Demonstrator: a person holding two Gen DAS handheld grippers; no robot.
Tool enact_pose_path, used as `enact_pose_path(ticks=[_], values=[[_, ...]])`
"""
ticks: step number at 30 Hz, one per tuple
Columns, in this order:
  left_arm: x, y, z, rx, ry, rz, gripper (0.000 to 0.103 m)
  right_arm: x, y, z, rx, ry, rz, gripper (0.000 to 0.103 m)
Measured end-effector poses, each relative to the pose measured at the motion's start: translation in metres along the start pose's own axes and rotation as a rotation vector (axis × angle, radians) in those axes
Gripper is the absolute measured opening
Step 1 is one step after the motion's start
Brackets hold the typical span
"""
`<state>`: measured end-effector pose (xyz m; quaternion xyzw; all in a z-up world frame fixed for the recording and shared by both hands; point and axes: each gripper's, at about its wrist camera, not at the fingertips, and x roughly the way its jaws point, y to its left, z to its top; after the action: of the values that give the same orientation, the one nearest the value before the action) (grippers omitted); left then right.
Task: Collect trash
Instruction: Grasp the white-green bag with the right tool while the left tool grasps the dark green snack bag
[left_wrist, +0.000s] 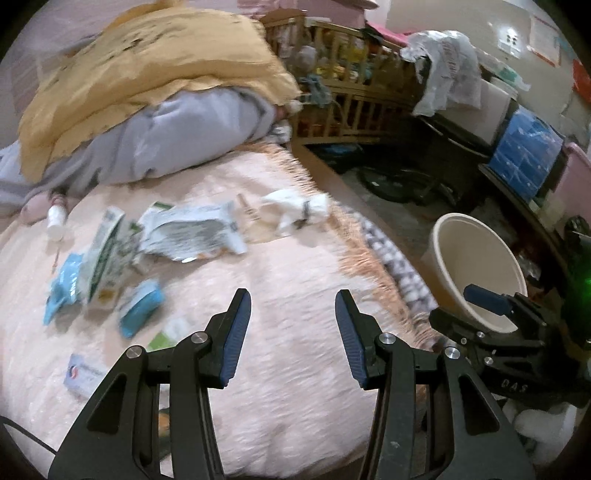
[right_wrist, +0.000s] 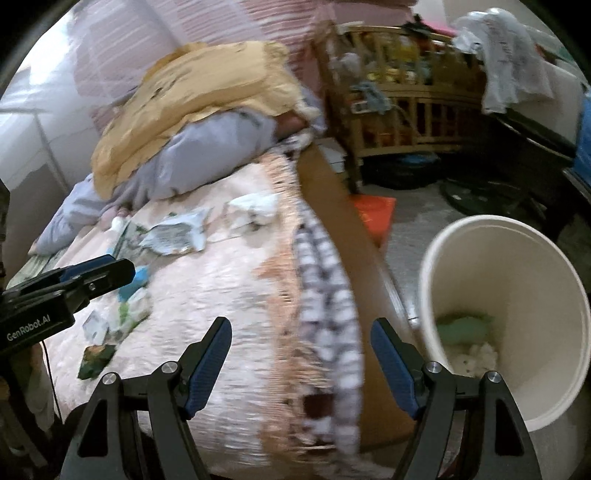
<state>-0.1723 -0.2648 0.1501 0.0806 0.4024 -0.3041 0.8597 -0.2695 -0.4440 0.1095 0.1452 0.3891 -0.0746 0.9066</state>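
Left wrist view: the left gripper (left_wrist: 293, 314) fills the bottom centre of the frame, fingers spread apart with nothing between them, over a pink bedspread (left_wrist: 288, 387). Scattered trash lies in the left half of the frame: a torn white and green bag (left_wrist: 188, 232), a green and white carton (left_wrist: 105, 254), blue packets (left_wrist: 142, 312), a small white bottle (left_wrist: 56, 221) at the far left, and crumpled white tissue (left_wrist: 295, 210) near the middle. A white bin (left_wrist: 480, 266) stands on the floor at the right, just beside the bed edge; the right gripper (left_wrist: 491, 299) reaches in front of it. Upper left, a yellow blanket (left_wrist: 147, 74) lies over a grey quilt (left_wrist: 177, 136); a wooden crib (left_wrist: 351, 92) sits top centre. Right wrist view: the right gripper (right_wrist: 301, 343), bottom centre, is likewise spread wide and holds nothing. The bin (right_wrist: 517, 258), lower right, contains a green item (right_wrist: 463, 326) and white tissue (right_wrist: 476, 356).
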Motion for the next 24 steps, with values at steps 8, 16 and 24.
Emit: enact_pose_path(ticks=[8, 16, 24], values=[[-0.025, 0.070, -0.027, -0.052, 0.040, 0.054, 0.046, 0.024, 0.053, 0.001, -0.089, 0.055, 0.079, 0.075], [-0.035, 0.128, -0.071, -0.117, 0.127, 0.019, 0.055, 0.043, 0.085, -0.003, -0.142, 0.105, 0.124, 0.076], [-0.010, 0.129, -0.102, -0.054, 0.212, -0.020, 0.056, 0.057, 0.113, -0.005, -0.183, 0.157, 0.189, 0.076]])
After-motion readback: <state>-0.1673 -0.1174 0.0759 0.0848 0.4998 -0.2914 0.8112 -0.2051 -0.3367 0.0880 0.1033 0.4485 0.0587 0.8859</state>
